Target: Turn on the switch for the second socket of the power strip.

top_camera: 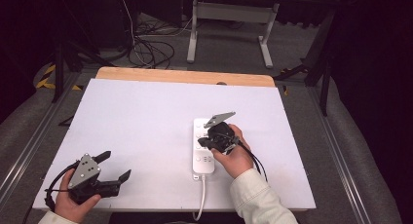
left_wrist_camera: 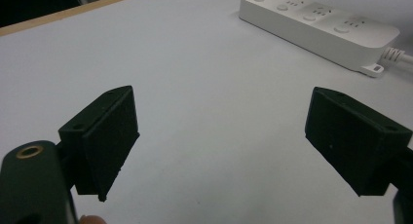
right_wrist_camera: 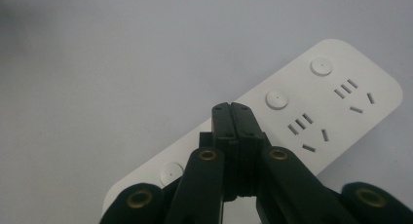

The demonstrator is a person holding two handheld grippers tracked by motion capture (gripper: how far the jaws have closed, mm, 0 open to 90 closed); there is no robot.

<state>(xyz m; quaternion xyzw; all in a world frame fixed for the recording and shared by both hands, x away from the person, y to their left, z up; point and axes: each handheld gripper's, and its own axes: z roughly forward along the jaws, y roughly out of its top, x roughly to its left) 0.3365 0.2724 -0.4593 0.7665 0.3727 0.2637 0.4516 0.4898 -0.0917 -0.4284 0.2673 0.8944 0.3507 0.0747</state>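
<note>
A white power strip with round switch buttons and sockets lies near the table's front, right of centre, its white cable running off the front edge. My right gripper is above the strip, jaws shut with nothing between them. In the right gripper view the shut tips hover over the power strip beside a round button; whether they touch it is unclear. My left gripper rests at the front left, open and empty. Its own view has the jaws wide apart, the power strip far beyond them.
The white table top has a wooden strip along its far edge. Beyond the table, cables lie on the floor near a white desk frame. Metal rails run along both sides.
</note>
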